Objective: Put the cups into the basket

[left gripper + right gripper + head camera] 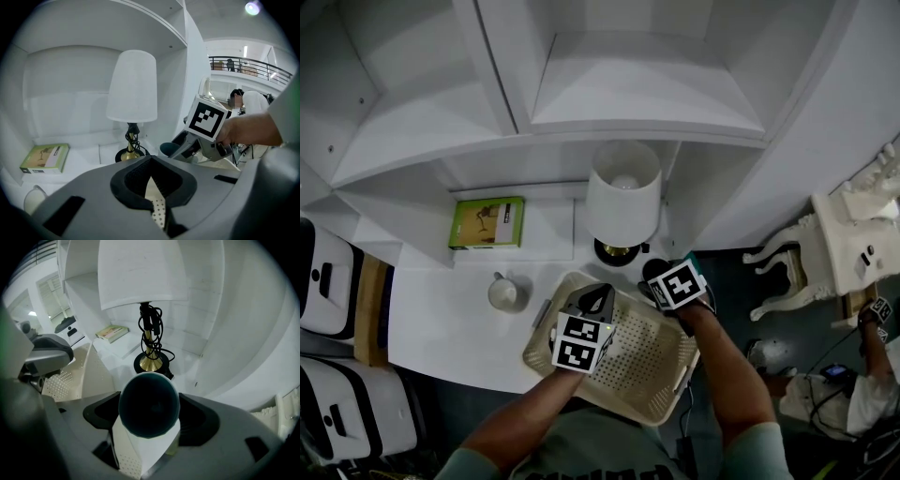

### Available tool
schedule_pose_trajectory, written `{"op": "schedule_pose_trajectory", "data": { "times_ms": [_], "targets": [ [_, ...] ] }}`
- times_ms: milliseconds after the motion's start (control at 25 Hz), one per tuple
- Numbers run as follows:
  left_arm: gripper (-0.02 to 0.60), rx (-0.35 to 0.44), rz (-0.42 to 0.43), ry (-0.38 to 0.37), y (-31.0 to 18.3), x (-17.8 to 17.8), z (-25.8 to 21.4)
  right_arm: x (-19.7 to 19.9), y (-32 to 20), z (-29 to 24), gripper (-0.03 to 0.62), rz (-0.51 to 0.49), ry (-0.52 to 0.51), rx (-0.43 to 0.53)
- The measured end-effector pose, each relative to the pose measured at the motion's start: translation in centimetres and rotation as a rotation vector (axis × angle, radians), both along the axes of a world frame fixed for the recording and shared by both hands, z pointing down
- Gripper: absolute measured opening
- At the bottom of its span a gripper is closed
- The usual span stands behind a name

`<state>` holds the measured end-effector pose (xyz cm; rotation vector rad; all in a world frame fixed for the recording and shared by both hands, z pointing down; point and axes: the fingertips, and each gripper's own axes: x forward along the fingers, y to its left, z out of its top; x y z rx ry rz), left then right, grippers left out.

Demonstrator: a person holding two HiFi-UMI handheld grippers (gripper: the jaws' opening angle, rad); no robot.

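A dark teal cup [149,404] sits between the jaws of my right gripper [150,432], which is shut on it. In the head view this cup [655,272] hangs over the far right corner of the cream perforated basket [667,377], close to the lamp base. My left gripper [598,300] hovers over the basket's far left part; its jaws meet at the tips with nothing between them [150,180]. A white cup [503,292] stands on the white table, just left of the basket.
A white-shaded lamp [622,192] on a brass foot stands right behind the basket. A green book [487,222] lies at the back left under the shelves. White ornate furniture [853,234] stands off to the right, beyond the table edge.
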<state>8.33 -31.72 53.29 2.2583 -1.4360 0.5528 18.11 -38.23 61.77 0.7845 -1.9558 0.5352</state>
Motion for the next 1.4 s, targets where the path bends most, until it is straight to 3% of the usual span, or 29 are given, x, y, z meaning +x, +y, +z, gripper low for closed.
{"op": "schedule_pose_trajectory", "data": {
  "times_ms": [440, 920, 1400],
  "targets": [
    [0.008, 0.031, 0.075, 0.020, 1.2, 1.4, -1.4, 1.5, 1.1, -7.5, 0.382, 0.087, -0.068, 0.117],
    [0.008, 0.072, 0.165, 0.042, 4.2, 2.6, -3.5, 1.9, 7.3, -14.2, 0.382, 0.132, -0.118, 0.216],
    [0.008, 0.068, 0.236, 0.048, 8.3, 2.7, -3.1, 2.1, 14.8, -13.3, 0.382, 0.186, -0.100, 0.192]
  ]
}}
